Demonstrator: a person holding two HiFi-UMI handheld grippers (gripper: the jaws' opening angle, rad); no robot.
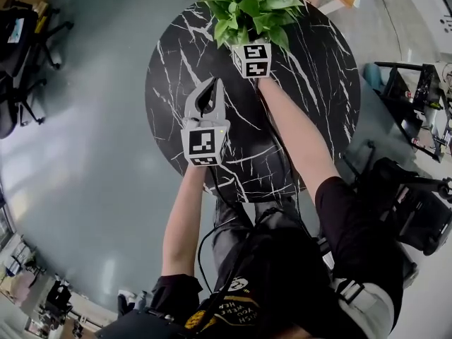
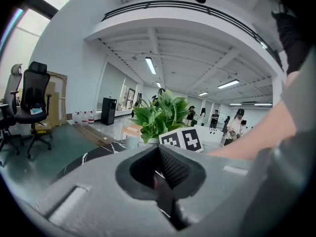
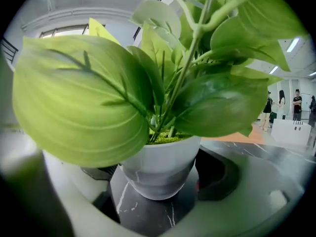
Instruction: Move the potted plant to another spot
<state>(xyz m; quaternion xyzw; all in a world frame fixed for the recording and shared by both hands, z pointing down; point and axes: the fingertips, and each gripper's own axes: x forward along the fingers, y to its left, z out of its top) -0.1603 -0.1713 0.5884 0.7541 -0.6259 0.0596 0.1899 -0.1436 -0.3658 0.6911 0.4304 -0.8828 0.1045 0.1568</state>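
I see a round black marble tabletop (image 1: 318, 90) with white veins, standing on a smooth grey floor (image 1: 85, 175); a black office chair (image 2: 35, 100) stands apart.

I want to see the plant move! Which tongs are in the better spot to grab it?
The right tongs: they stand open around the white pot, under the leaves. The left tongs are shut, back over bare table, apart from the pot.

We found the worktop (image 1: 318, 97) bare on both sides of the plant (image 1: 254, 2), whose leaves (image 1: 233, 27) overhung the far edge.
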